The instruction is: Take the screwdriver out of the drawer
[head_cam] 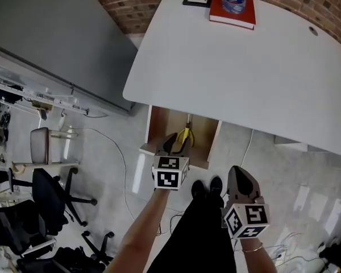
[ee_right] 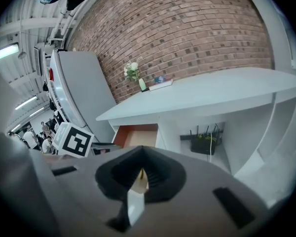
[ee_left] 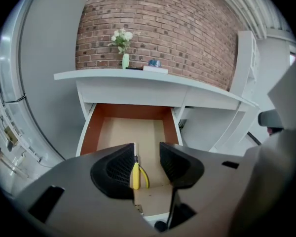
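Under the near left edge of the white desk (head_cam: 244, 67), the wooden drawer (head_cam: 159, 125) stands pulled out, which leaves its floor open from above. The left gripper (head_cam: 176, 142) is lowered over the drawer's near end with its jaws released and spread, and they are lined up to either side of the yellow-handled tool (ee_left: 136, 174). That tool lies flat on the drawer floor, close beside one jaw and not yet pinched. It is probably the task's screwdriver, though its forked handles look like pliers. The right gripper (head_cam: 242, 182) hangs nearer and to the right, outside the drawer, with its jaws clenched on nothing, apparently kept clear.
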A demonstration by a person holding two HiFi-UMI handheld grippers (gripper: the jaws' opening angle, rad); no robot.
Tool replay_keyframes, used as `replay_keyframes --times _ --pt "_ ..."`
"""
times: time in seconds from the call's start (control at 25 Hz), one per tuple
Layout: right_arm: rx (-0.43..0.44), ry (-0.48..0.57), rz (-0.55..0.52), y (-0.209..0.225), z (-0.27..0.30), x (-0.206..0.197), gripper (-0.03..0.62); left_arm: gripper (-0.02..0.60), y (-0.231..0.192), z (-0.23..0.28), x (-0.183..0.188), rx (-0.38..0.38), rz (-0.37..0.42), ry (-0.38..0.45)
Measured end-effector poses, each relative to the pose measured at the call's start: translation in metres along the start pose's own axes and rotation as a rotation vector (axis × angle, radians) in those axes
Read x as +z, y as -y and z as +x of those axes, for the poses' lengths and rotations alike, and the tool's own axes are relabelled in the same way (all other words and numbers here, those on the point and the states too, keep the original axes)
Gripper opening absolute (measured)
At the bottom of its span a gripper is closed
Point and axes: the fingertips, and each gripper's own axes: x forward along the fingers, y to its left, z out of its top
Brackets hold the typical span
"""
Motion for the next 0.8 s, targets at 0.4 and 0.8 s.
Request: replay_keyframes --times 0.4,0.8 --pt "-0.011 -0.021 0.033 0.015 0.013 -0.021 0.002 0.155 -0.01 0.055 -0.024 0.027 0.034 -0.103" --pt "-0.025 -0.034 0.087 0.023 0.016 -0.039 0.002 0.147 -0.02 0.099 -0.046 0.064 0.005 -0.189"
